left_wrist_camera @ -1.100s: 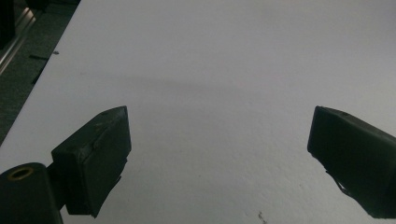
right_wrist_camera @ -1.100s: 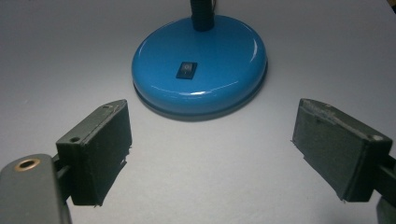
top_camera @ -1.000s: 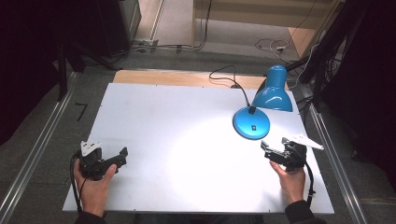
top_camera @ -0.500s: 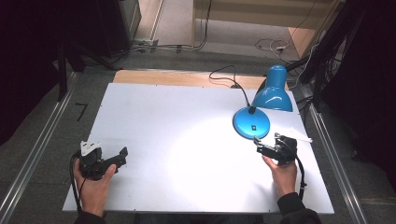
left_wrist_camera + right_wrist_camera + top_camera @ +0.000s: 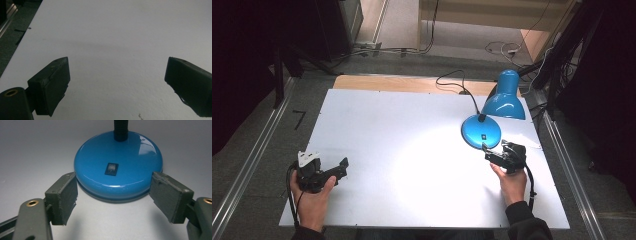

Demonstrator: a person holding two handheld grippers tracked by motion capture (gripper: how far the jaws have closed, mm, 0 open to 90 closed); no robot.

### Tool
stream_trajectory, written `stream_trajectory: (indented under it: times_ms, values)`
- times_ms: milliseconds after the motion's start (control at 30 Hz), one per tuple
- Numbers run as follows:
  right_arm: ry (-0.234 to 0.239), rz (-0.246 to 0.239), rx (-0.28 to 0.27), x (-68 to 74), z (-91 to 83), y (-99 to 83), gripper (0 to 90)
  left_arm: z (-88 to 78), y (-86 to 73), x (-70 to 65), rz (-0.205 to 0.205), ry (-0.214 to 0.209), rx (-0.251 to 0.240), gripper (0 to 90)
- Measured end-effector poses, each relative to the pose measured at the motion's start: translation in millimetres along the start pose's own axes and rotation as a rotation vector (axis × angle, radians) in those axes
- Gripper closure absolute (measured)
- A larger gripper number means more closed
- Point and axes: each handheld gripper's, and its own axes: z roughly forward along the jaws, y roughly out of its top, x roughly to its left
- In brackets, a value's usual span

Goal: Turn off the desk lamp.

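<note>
A blue desk lamp stands at the right of the white table [image 5: 402, 130], its round base [image 5: 481, 131] [image 5: 118, 167] carrying a small black rocker switch [image 5: 111, 168] and a black flexible neck; its shade [image 5: 504, 100] points toward the far right. My right gripper [image 5: 488, 152] [image 5: 113, 197] is open, its jaws spread either side of the base's near edge, just short of touching. My left gripper [image 5: 343, 166] [image 5: 117, 85] is open low over bare table at the front left, nothing between its jaws.
The lamp's black cord [image 5: 452, 80] loops across the table's far edge onto a wooden strip [image 5: 412, 82]. Metal rails [image 5: 252, 160] run along both sides of the table. Dark floor and cables lie beyond.
My right gripper has moved left and forward from the table's right edge up to the lamp base. The left gripper has stayed where it was.
</note>
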Motion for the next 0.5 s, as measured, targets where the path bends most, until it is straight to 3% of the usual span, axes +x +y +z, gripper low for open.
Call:
stream_trajectory:
  times_ms: [200,367,500]
  values:
    - [0.032,0.000,-0.018,-0.1,8.6,2.4,49.2,0.4,-0.1,0.2,0.000,-0.001,0.002,7.0]
    - [-0.010,-0.010,-0.024,2.3,18.5,6.1,68.0,0.2,-0.1,1.3,-0.003,-0.003,0.002,7.0]
    - [-0.026,0.000,-0.020,1.9,25.9,7.9,77.1,0.5,-0.3,2.6,-0.005,-0.002,0.003,7.0]
